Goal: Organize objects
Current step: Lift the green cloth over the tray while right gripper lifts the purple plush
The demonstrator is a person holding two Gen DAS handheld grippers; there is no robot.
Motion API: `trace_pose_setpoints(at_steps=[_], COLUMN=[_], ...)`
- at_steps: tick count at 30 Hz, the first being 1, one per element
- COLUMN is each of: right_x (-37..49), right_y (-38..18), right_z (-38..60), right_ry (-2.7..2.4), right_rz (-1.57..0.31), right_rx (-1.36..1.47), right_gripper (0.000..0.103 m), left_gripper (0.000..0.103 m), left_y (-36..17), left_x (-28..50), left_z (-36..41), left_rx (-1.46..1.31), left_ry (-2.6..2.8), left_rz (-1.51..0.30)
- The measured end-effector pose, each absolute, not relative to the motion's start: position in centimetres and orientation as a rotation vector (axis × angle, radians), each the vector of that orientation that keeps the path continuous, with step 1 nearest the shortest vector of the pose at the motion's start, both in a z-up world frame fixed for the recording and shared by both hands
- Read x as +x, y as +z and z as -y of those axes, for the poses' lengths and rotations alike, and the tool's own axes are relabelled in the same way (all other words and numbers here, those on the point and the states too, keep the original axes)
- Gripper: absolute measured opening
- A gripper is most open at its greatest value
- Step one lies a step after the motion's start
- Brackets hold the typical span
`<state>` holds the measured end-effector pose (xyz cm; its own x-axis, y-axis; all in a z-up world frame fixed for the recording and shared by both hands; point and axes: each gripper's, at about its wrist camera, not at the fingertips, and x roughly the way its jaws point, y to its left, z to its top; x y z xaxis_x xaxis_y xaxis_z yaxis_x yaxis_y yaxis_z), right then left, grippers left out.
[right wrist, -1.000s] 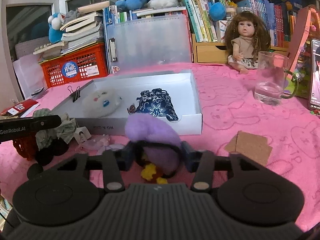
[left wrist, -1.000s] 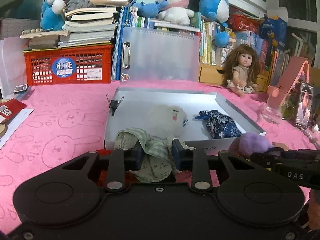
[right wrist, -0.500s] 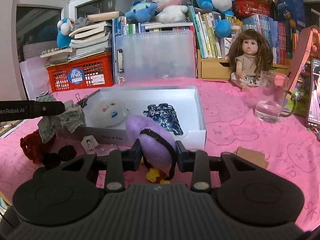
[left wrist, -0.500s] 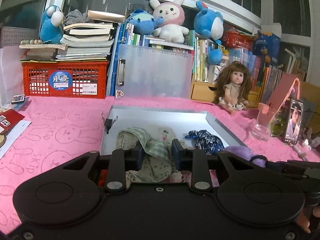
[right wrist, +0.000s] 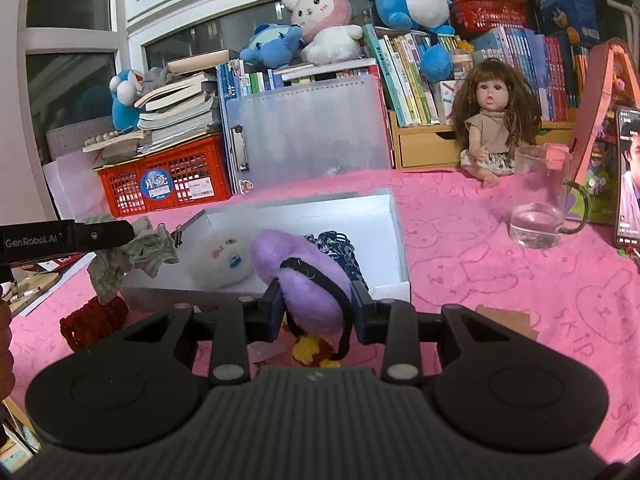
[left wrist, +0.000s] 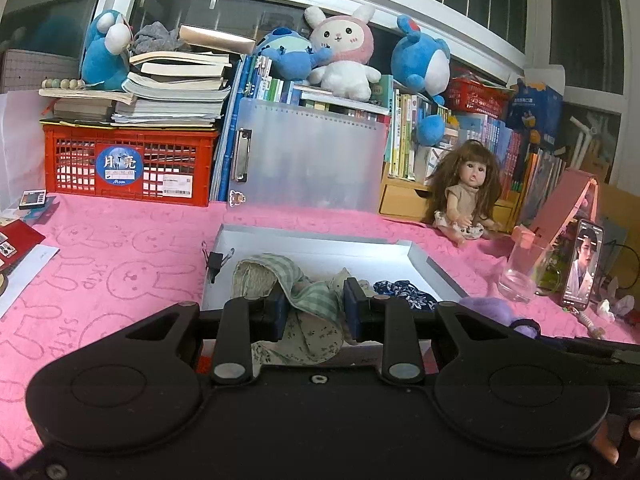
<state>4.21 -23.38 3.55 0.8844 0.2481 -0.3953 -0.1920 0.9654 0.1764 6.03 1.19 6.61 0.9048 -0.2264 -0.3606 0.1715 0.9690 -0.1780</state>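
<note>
My left gripper is pinched tight on a green checked cloth pouch, and my right gripper has just been closing its jaws and now squeezes a purple plush toy between its pads. Both loads hang clear of the pink tablecloth, at the near edge of the white box. The pouch droops over the box's near left corner; the plush sits just in front of its near wall, towards the middle.

Inside the box already lie a white fluffy plush towards the left and a dark blue patterned pouch to its right. A black binder clip grips the box's left wall.

My worries from here:

- The cloth pouch is limp and I hold only a fold of it. Its loose tail could snag on the box's near wall or on the binder clip as I carry it in, and drag the light box across the tablecloth.
- The plush is soft and round, with a black cord looped over it. It may squirm out of the pads, or the cord may catch on a finger when I let go.
- My two claws are close together at the box's near side, so moving both in at once risks a knock.
- A glass mug with water stands well to the right of the box; a wide swing of my right claw could tip it.
</note>
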Motion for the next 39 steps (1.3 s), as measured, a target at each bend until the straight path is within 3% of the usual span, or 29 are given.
trace_pose_setpoints(at_steps=[4, 5, 6, 8, 29, 39], right_x=[4.4, 4.4, 4.4, 4.4, 3.3, 2.4], right_y=[3.3, 3.2, 3.2, 3.2, 2.6, 3.6], right_z=[23.7, 23.9, 23.9, 24.0, 21.5, 20.2], right_ry=[0.227, 0.222, 0.219, 0.223, 0.266, 0.346], right_rz=[-0.444, -0.443, -0.442, -0.439, -0.446, -0.412], right_rx=[0.156, 0.161, 0.165, 0.173, 0.046, 0.001], right_gripper=[0.044, 0.048, 0.063, 0.067, 0.067, 0.075], left_gripper=[0.027, 0.027, 0.027, 0.027, 0.027, 0.027], left_y=[6.4, 6.3, 6.3, 6.2, 5.7, 5.6], left_x=[6.1, 6.1, 6.2, 6.2, 6.4, 6.3], left_z=[-1.1, -1.1, -1.1, -1.1, -1.3, -1.5], left_rx=[-0.142, -0.141, -0.142, -0.142, -0.153, -0.157], left_ry=[-0.207, -0.207, -0.205, -0.204, -0.193, -0.192], left_rz=[-0.397, -0.398, -0.399, -0.401, -0.419, -0.421])
